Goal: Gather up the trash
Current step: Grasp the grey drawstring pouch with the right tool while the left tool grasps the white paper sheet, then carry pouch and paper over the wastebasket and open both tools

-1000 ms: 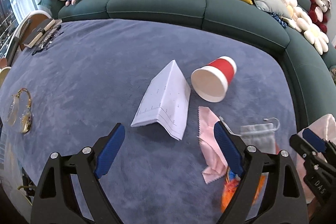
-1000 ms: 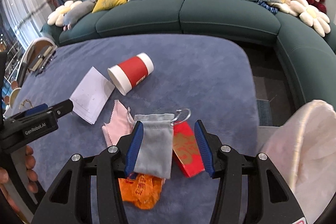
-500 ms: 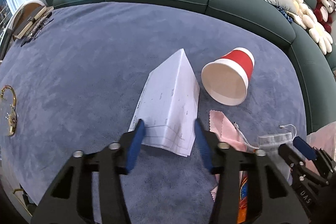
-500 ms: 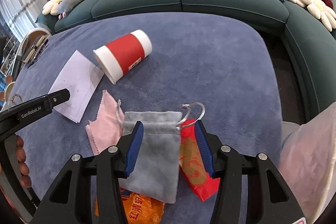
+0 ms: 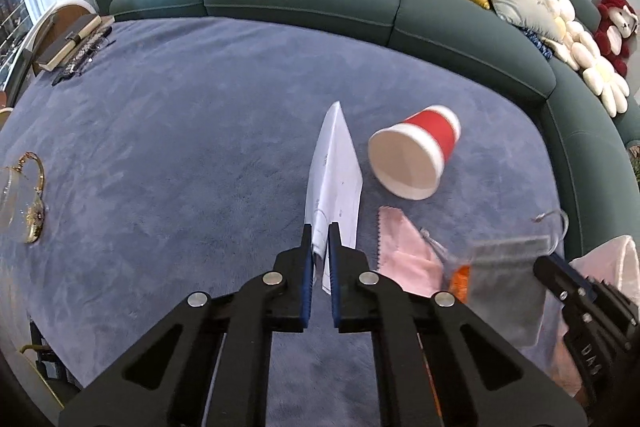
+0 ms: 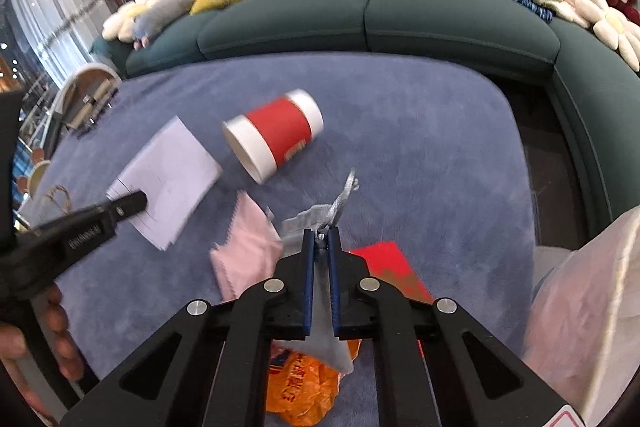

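Both grippers pinch litter on the blue rug

The left gripper (image 5: 319,241) is clamped on the near edge of the folded white paper (image 5: 336,183), which rises tent-like off the blue rug (image 5: 180,147); the right gripper (image 6: 320,247) squeezes the grey drawstring pouch (image 6: 326,327), its cord blurred, apparently lifted. The red paper cup (image 6: 276,137) lies on its side just beyond the paper; a pink cloth (image 6: 246,251), red packet (image 6: 394,271) and orange wrapper (image 6: 308,383) lie near the pouch. A pale bag (image 6: 584,311) sits at the right, beside the green sofa (image 6: 360,15)
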Available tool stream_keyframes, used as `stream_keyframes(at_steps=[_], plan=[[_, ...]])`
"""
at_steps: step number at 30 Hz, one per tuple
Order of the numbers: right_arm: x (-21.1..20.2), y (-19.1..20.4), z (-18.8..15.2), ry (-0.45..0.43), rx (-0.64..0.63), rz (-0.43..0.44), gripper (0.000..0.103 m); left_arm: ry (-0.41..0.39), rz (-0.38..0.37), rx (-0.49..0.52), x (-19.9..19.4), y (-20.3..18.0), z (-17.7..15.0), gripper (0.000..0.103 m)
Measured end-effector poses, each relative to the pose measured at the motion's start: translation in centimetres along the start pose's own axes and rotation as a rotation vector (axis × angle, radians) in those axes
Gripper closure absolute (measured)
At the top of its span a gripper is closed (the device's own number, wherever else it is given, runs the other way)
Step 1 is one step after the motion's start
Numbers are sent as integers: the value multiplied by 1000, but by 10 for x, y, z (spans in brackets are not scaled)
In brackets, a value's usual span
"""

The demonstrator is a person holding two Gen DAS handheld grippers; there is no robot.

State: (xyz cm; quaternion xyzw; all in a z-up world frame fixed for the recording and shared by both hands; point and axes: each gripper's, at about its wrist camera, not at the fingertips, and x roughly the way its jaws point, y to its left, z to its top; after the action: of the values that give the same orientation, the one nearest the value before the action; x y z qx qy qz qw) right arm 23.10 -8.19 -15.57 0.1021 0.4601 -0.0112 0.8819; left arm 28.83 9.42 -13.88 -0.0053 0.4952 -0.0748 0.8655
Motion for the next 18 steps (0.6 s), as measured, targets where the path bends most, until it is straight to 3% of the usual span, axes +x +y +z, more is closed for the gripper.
stream_keyframes(at_steps=[8,18], plan=[[-68,-8,24,-149,15,21,96,-73,-19,32,-50,-26,5,97],[-137,-55,19,-258,59,-33,96,-156,-80,128,-109,-95,0,97]])
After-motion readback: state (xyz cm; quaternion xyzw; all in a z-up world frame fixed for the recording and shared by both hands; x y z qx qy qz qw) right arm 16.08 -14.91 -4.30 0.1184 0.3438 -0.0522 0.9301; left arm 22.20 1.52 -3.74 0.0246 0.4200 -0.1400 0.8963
